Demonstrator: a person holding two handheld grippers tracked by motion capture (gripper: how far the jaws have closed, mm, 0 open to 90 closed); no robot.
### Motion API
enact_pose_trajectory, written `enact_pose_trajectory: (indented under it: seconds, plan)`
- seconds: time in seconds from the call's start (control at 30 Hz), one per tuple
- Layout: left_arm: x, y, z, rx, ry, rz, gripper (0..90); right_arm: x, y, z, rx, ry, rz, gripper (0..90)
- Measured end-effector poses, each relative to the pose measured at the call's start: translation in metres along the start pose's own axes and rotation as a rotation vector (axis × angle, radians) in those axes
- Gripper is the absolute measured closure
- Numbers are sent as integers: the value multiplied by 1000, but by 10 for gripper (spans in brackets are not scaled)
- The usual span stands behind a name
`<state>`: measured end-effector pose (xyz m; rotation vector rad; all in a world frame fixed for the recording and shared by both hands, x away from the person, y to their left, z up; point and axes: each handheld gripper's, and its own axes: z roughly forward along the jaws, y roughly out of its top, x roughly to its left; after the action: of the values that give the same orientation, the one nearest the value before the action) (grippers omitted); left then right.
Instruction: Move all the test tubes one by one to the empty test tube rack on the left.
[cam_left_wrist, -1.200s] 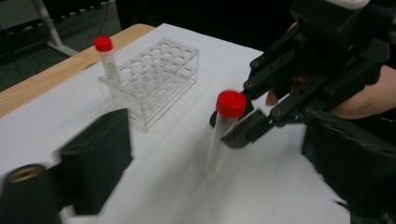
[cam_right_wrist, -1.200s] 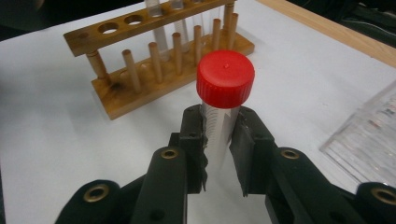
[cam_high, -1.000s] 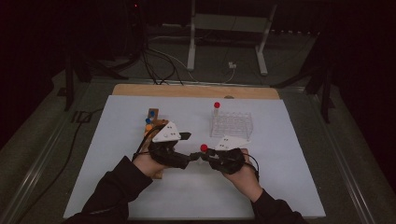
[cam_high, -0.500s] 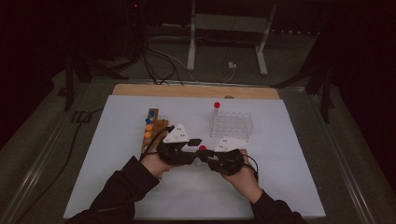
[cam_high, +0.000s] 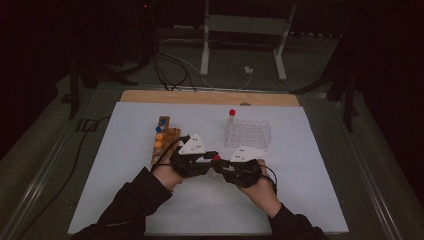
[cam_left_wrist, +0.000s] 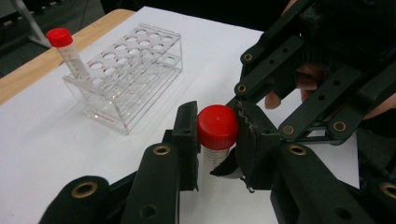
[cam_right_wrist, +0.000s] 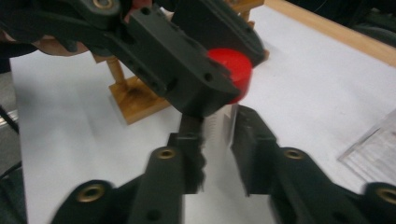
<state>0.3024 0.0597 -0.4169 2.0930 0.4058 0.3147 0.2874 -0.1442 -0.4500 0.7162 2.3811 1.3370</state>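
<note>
Right now my two grippers meet nose to nose over the middle of the white bench (cam_high: 300, 200), and between them is one clear tube (cam_left_wrist: 211, 161) with a red cap (cam_left_wrist: 217, 126). My left gripper (cam_left_wrist: 215, 140) has just been closing its jaws, and they now sit against the red cap from both sides, so the left one holds the tube by its cap. My right gripper (cam_right_wrist: 215, 140) holds the tube's clear body lower down, its jaws narrow around it with the printed scale showing between them; those jaws have just eased open a touch, yet the tube is between the pads. In the high view the left gripper (cam_high: 207, 159) and the right gripper (cam_high: 222, 167) are almost touching, with the red cap (cam_high: 216, 157) as a small dot between them, raised above the bench.

Beyond my hands stands a clear plastic rack (cam_high: 247, 133), with a second red-capped tube (cam_high: 231, 118) upright in its left end; in the left gripper view that tube (cam_left_wrist: 67, 51) leans a little in a corner hole of the rack (cam_left_wrist: 130, 74). To the left of my left hand is a wooden stand (cam_high: 165, 137) carrying blue and orange caps, just beside the gripper.
</note>
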Motion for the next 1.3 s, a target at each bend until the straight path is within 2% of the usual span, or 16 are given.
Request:
enact_pose_trajectory:
  seconds: [0.07,0.1,0.2,0.3,0.43,0.57,0.6,0.67,0.7,0.77,0.8,0.83,0.87,1.0,1.13,1.3]
  plan:
    - [2,1,-5,4,14,2,720,-2,1,-3,-24,-10,12,620]
    - [2,1,-5,4,14,2,719,-2,1,-3,-24,-10,12,620]
    - [5,1,-12,0,32,-2,720,-5,2,-9,-57,-32,25,517]
    - [9,0,-20,-9,50,-10,719,-8,2,-13,-78,-41,42,455]
    - [16,-1,-37,-21,88,-18,720,-13,2,-16,-98,-61,63,361]
    - [20,-1,-49,-31,111,-21,720,-15,3,-17,-106,-78,65,296]
    - [21,-2,-53,-32,120,-22,720,-16,3,-18,-106,-81,75,238]
    - [23,-3,-62,-34,139,-27,720,-16,3,-18,-110,-87,78,209]
    - [24,-4,-66,-34,149,-28,720,-17,3,-17,-110,-92,90,142]
    - [26,-5,-73,-30,166,-30,720,-17,3,-17,-110,-96,94,122]
    - [27,-6,-77,-30,177,-32,719,-17,3,-16,-108,-98,102,64]
    - [28,-7,-82,-29,190,-32,719,-17,3,-16,-108,-98,102,64]
    - [29,-9,-86,-28,196,-36,720,-18,3,-16,-104,-93,107,21]
    - [34,-14,-103,-35,238,-52,720,-19,3,-17,-104,-67,112,13]
    - [39,-19,-116,-41,280,-60,719,-20,3,-18,-116,-83,108,13]
    - [45,-26,-128,-54,310,-88,719,-22,2,-19,-120,-86,108,0]
